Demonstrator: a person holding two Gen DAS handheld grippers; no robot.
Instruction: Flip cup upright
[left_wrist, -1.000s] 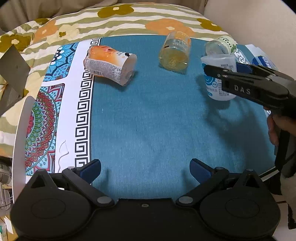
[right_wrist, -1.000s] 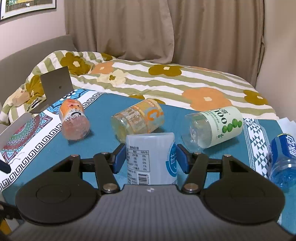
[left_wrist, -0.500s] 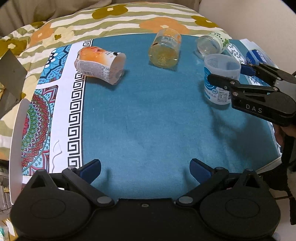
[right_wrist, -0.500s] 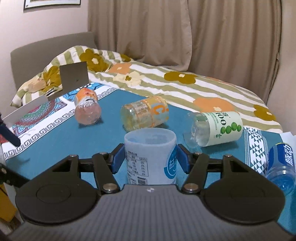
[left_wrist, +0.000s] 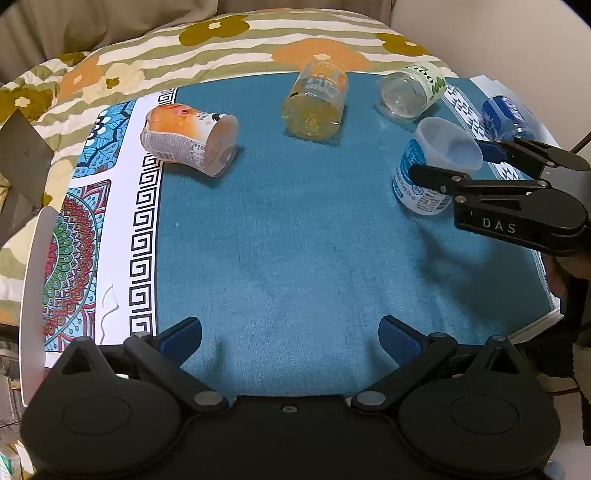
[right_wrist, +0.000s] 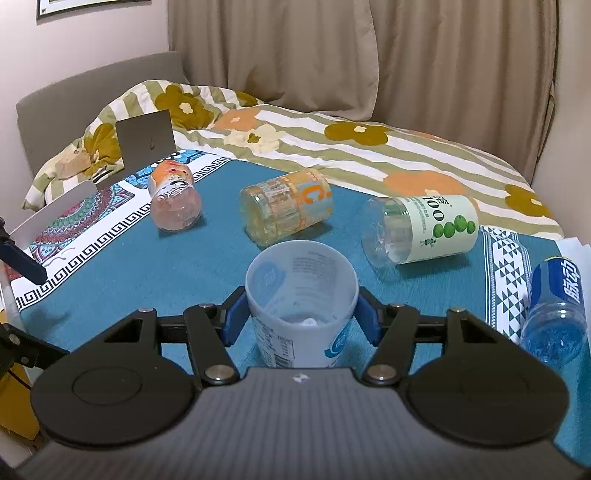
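A translucent white cup with a blue label (right_wrist: 301, 299) stands mouth up on the teal cloth; it also shows in the left wrist view (left_wrist: 436, 166). My right gripper (right_wrist: 301, 321) has its blue pads on both sides of the cup, just below the rim, shut on it; it shows from the side in the left wrist view (left_wrist: 458, 160). My left gripper (left_wrist: 290, 334) is open and empty above the near edge of the teal cloth, well left of the cup.
Several other cups lie on their sides: an orange-and-white one (left_wrist: 188, 142), a yellow one (left_wrist: 316, 101), a green-dotted one (right_wrist: 421, 229) and a blue one (right_wrist: 557, 314). A patterned mat (left_wrist: 74, 236) lies at the left. A flowered striped blanket (right_wrist: 332, 140) lies behind.
The right gripper has tilted downward and drawn the white cup closer, so its open mouth now shows. The left gripper has held its place, still open.
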